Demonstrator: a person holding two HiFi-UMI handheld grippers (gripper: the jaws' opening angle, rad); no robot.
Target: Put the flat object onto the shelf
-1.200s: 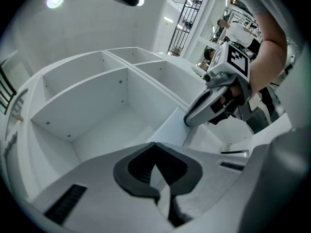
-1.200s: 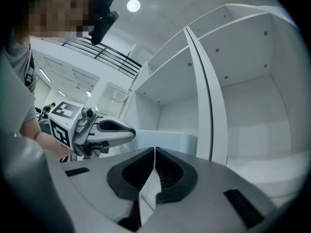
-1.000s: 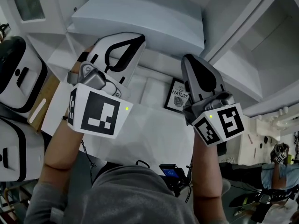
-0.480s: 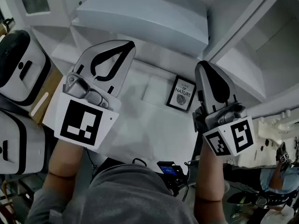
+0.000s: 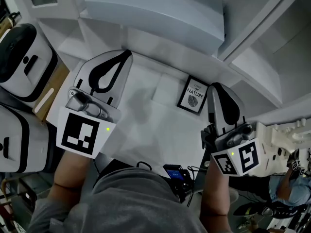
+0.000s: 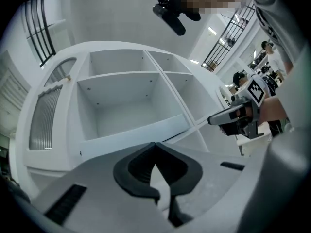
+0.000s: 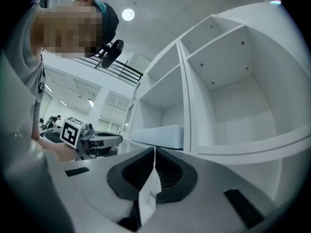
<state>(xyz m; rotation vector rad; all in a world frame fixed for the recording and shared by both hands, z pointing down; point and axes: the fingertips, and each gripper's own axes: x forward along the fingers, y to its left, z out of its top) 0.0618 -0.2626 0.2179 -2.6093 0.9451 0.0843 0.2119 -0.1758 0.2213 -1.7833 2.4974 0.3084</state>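
The flat object is a black-framed print (image 5: 194, 95) lying on the white table top (image 5: 146, 125) in front of the white shelf unit (image 5: 155, 13). My left gripper (image 5: 127, 52) is shut and holds nothing, well to the left of the print. Just right of the print, my right gripper (image 5: 217, 85) is also shut and holds nothing. In the left gripper view the closed jaws (image 6: 155, 143) face the open shelf compartments (image 6: 121, 106), with the right gripper (image 6: 214, 120) off to the side. The right gripper view shows its jaws (image 7: 154, 149) meeting before the shelf (image 7: 233, 81), and the left gripper (image 7: 119, 138) beside them.
Two white cases with black trim (image 5: 24, 62) stand at the left, beside a wooden board (image 5: 48, 98). A small dark device with cables (image 5: 177, 174) hangs near my body. Another person (image 5: 291, 188) is at the lower right.
Both grippers have drawn back toward me and sunk lower in the head view. The left one has rolled. The framed print now shows fully between them.
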